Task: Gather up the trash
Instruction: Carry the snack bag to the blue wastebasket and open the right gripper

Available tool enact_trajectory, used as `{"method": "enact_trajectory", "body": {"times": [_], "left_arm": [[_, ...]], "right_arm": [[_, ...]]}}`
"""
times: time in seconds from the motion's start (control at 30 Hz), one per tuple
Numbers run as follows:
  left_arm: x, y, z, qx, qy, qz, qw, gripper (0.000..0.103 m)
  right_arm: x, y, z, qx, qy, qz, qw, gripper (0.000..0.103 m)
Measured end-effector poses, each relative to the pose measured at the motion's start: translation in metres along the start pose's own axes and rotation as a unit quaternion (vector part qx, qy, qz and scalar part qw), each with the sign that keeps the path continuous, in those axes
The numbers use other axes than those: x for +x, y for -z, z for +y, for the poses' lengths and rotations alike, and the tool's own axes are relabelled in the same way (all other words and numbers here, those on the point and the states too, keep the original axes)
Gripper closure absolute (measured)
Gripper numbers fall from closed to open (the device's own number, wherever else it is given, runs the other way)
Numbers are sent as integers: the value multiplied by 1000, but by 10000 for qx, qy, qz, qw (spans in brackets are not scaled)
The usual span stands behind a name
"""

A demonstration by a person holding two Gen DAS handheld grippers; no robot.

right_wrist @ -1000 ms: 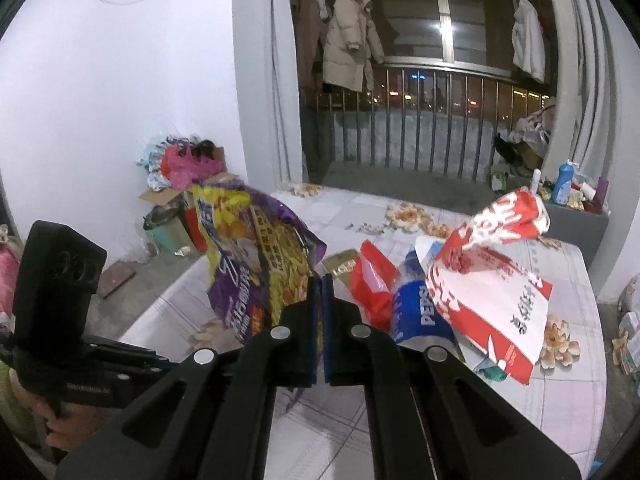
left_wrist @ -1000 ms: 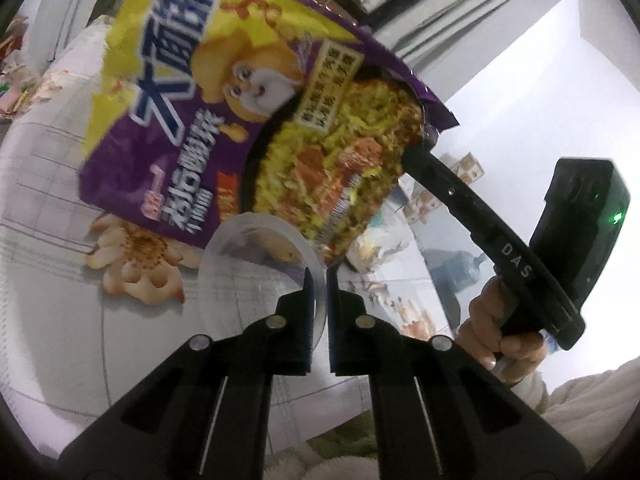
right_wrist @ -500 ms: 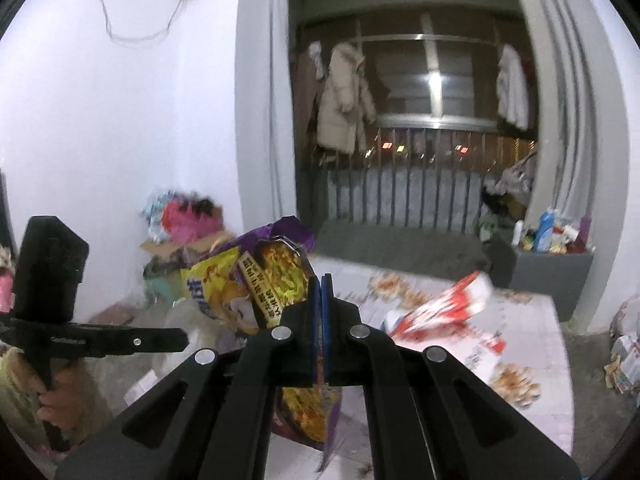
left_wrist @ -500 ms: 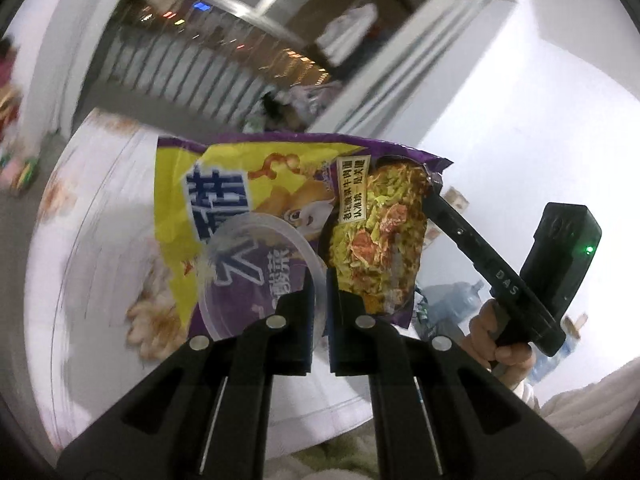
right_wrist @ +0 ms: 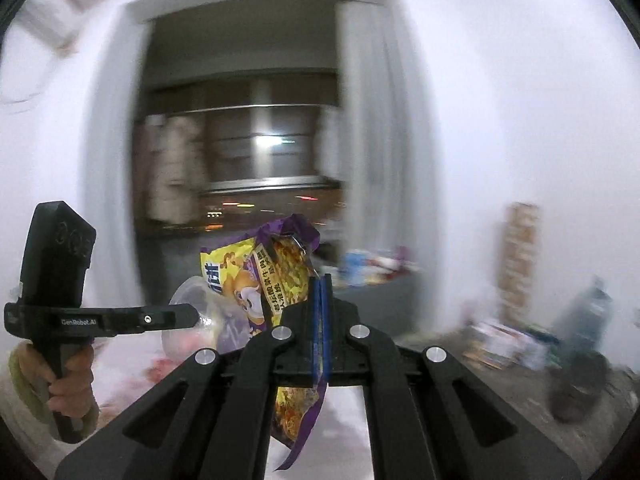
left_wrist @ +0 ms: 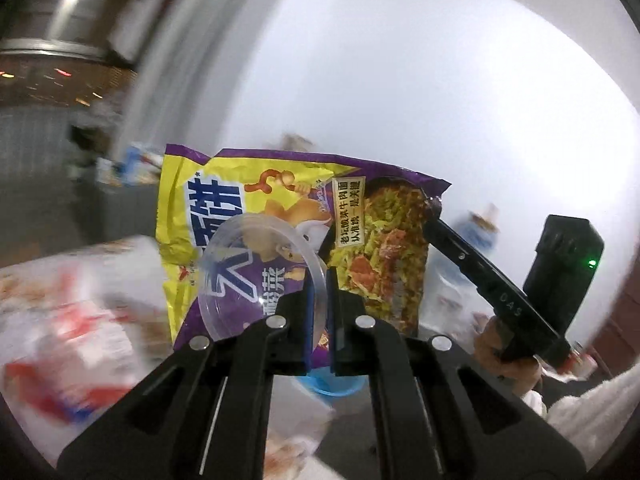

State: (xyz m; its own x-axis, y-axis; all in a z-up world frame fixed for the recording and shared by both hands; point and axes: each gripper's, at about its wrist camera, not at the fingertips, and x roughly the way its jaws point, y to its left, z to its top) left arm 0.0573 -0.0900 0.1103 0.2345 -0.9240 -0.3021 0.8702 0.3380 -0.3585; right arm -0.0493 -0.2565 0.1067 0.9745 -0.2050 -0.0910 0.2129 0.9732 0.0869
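Note:
A purple and yellow noodle bag [left_wrist: 280,232] hangs in the air, held at its right edge by my right gripper [left_wrist: 434,210], which is shut on it. In the right wrist view the same noodle bag [right_wrist: 260,276] droops from the right gripper [right_wrist: 320,284]. My left gripper [left_wrist: 319,280] is shut on the rim of a clear plastic lid [left_wrist: 248,276], which sits in front of the bag. From the right wrist view the left gripper [right_wrist: 196,316] pinches the clear lid [right_wrist: 192,300] to the bag's left.
A table with red and white wrappers [left_wrist: 68,308] lies blurred at lower left. A blue round container [left_wrist: 336,384] shows under the left gripper. White walls, a curtain [right_wrist: 376,128] and a dark balcony lie ahead. Clutter [right_wrist: 520,336] sits on the floor at right.
Both grippers have lifted and swung to the right with the bag and lid. The table has dropped to the lower left of view and the background is now motion-blurred walls.

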Motion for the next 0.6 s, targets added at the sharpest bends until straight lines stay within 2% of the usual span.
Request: {"method": "enact_trajectory", "body": {"times": [0.1,0.17,0.23,0.33,0.37,0.43,0.47,0.5,0.6], "left_arm": [[98,-9,-14,-9,598,592,9965,99],[164,-9,-23,-32,872,1057,9906,99],[224,-5,-30,-109,1135,1540,9815,99],[314,18,-35,-269,1333,2298,9637,99],[345,29,-35,-366,1369,2568,9560,99],[395,49,-36,-546,1382,2986,9427,99],[419,63,-36,-584,1356,3196,9360,99],[443,63,-31,-591,1319,3309,9325,99],[496,103,-28,-696,1176,3761,9165,99]], "right_arm": [[-9,10,-51,208,923,160,9954,102],[-12,22,-92,452,1509,351,9869,102],[-11,33,-120,638,1900,521,9783,102],[2,61,-175,1152,2441,998,9577,102],[11,76,-200,1406,2679,1284,9444,102],[25,99,-225,1713,2887,1616,9280,102],[33,114,-243,1932,3033,1858,9144,102],[41,127,-256,2078,3158,2044,9030,102],[58,171,-289,2536,3406,2498,8702,102]]}}
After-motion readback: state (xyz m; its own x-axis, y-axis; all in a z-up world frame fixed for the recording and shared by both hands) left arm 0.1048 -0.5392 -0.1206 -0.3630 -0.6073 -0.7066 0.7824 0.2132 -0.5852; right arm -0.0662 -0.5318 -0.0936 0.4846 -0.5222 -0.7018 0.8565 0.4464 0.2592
